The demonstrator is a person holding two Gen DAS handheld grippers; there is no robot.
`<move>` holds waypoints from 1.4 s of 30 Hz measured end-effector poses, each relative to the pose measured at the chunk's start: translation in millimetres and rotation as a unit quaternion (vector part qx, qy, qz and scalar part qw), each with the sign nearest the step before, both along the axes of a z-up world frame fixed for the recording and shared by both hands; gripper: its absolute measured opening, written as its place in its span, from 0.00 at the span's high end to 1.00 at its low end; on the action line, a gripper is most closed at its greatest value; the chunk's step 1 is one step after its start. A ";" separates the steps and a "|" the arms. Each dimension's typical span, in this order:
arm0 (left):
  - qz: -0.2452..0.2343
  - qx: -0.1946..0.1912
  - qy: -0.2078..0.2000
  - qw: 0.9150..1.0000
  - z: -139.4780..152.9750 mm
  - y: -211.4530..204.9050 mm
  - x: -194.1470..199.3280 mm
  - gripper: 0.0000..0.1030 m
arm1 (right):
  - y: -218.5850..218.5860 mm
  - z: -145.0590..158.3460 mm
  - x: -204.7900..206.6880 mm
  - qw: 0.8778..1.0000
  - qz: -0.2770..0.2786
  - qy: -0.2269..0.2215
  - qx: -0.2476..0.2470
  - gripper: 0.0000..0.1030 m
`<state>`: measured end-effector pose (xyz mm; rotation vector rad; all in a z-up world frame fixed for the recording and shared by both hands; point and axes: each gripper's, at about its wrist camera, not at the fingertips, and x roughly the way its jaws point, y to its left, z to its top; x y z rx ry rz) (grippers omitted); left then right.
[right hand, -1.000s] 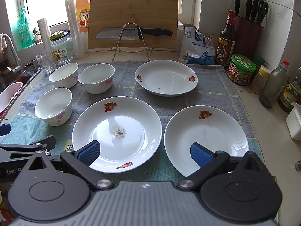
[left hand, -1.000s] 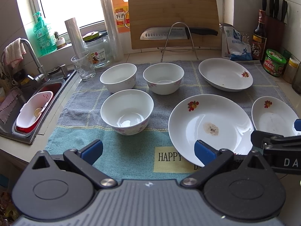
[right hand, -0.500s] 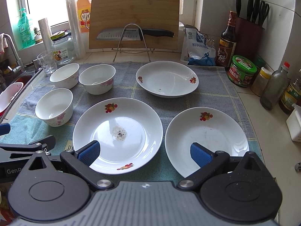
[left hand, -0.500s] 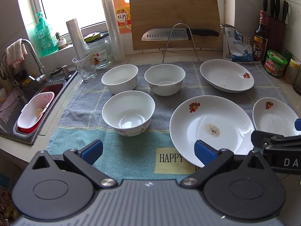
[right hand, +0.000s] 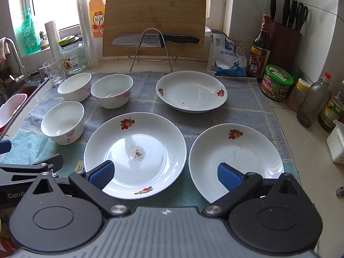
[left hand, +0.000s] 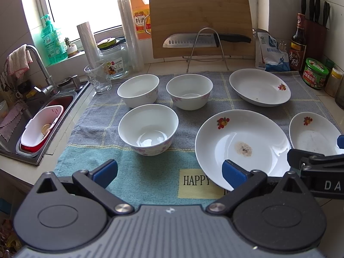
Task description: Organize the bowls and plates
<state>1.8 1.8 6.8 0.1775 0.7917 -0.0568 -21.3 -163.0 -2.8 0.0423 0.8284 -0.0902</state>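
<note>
Kitchen table (left hand: 311, 99) towel carried three bowls (left hand: 148, 126) left and three plates (right hand: 135, 152) right, all unstacked; both tools, left (left hand: 169, 171) and right (right hand: 164, 175), were held released, so rim-first grasps were judged best for nesting.

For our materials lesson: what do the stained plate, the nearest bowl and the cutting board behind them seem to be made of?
Stained plate: probably glazed ceramic or porcelain; glossy white, window glare, printed fruit motif.
Nearest bowl: likely the same glazed ceramic; shiny inside, pink flower print.
Cutting board: looks like bamboo or wood; matte tan with fine parallel strips.
</note>
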 end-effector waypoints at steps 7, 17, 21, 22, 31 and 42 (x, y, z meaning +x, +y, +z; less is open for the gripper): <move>0.002 -0.001 -0.001 1.000 1.4 1.7 -1.0 0.01 | -0.5 0.2 -2.2 1.000 0.001 -0.002 0.001 0.00; 0.005 -0.001 -0.002 1.000 0.5 3.3 -4.2 0.01 | -0.5 0.5 -4.0 1.000 0.004 -0.004 -0.001 0.00; 0.005 -0.001 -0.003 1.000 0.6 3.5 -4.3 0.01 | -0.4 0.5 -4.0 1.000 0.003 -0.004 -0.001 0.00; 0.004 -0.001 -0.003 1.000 0.4 3.3 -4.3 0.01 | -0.4 0.5 -4.0 1.000 0.003 -0.004 -0.001 0.00; 0.003 0.000 -0.002 1.000 -0.3 -0.2 -4.3 0.01 | -2.8 1.6 -4.7 1.000 0.001 -0.005 -0.001 0.00; -0.003 -0.005 -0.009 1.000 0.9 -6.2 -3.4 0.01 | -4.6 2.9 -6.8 1.000 0.000 -0.015 0.000 0.00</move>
